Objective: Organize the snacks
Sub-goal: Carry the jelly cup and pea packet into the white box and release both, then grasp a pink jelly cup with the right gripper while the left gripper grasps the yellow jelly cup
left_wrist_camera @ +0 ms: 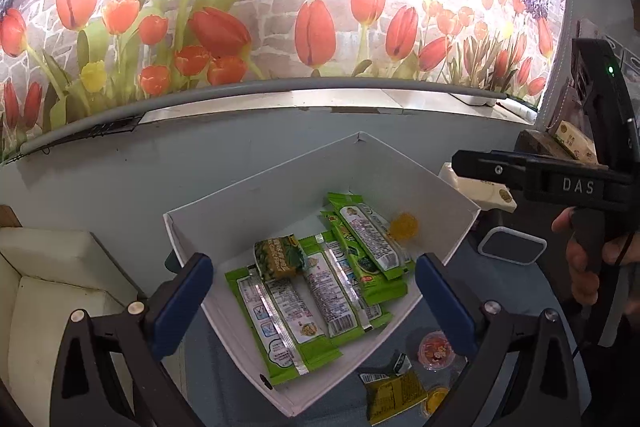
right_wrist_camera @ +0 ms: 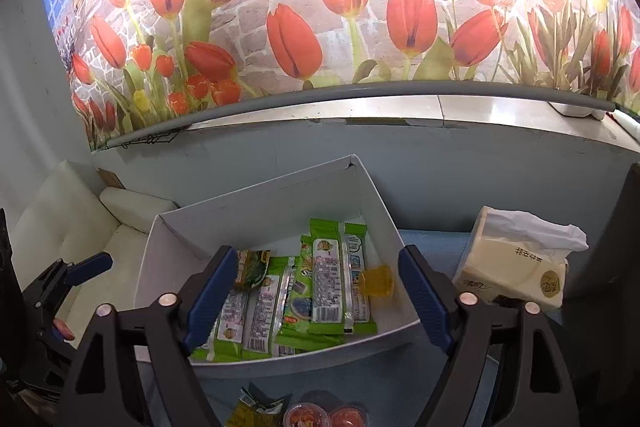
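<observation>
Your left gripper (left_wrist_camera: 314, 291) hangs over the white box (left_wrist_camera: 224, 205), fingers spread wide and holding nothing. Inside the box lie green snack packets (left_wrist_camera: 280, 315), a small dark-green pouch (left_wrist_camera: 280, 257) on top of them, and a yellow jelly cup (left_wrist_camera: 404, 225) by the right wall. Your right gripper (right_wrist_camera: 318, 297) also gapes wide and empty above the box. Outside the near wall sit a yellow-green pouch (left_wrist_camera: 394, 397) and red jelly cups (right_wrist_camera: 306, 415); a tissue pack (right_wrist_camera: 516, 263) stands right.
</observation>
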`<state>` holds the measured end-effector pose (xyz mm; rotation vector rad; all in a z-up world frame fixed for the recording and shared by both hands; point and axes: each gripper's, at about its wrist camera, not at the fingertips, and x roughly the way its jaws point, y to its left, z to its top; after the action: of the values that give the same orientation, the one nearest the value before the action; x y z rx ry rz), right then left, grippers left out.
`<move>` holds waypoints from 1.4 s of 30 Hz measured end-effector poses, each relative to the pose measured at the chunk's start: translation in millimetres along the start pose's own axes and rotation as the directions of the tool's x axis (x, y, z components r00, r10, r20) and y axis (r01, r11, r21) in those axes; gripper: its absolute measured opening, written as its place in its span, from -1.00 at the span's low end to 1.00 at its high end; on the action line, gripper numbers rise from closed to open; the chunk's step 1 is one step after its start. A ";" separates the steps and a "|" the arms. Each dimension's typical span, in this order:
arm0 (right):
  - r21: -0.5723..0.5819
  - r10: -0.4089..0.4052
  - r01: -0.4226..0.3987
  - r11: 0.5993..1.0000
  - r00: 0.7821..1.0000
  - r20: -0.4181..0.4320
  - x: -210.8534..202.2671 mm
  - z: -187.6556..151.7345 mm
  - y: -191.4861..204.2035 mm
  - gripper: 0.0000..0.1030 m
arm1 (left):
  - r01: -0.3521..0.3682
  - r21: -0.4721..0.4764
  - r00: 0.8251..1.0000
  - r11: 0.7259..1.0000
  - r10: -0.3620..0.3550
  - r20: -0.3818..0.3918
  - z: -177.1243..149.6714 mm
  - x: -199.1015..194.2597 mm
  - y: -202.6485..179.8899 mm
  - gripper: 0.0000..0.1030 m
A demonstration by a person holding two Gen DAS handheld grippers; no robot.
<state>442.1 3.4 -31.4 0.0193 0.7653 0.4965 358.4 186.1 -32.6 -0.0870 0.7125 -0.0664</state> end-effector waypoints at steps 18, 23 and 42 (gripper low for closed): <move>-0.066 -0.079 0.079 0.995 0.997 -0.002 -69.2 -110.8 0.0 1.00 | -0.004 0.014 0.999 1.000 0.003 0.032 -53.4 -73.0 -45.9 1.00; 0.017 -0.092 0.094 0.995 0.992 -0.087 -51.0 -151.9 -26.2 1.00 | 0.022 0.015 0.999 1.000 -0.023 0.025 -82.3 -88.2 -61.6 1.00; 0.102 -0.112 0.141 0.985 0.962 -0.247 21.2 -197.5 -40.0 0.49 | 0.052 -0.012 0.996 0.999 -0.053 -0.074 -144.6 -73.4 -66.6 1.00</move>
<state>340.1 -54.4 -196.7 0.0207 1.0273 0.3335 206.2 118.3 -87.0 -0.1137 0.7849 -0.1164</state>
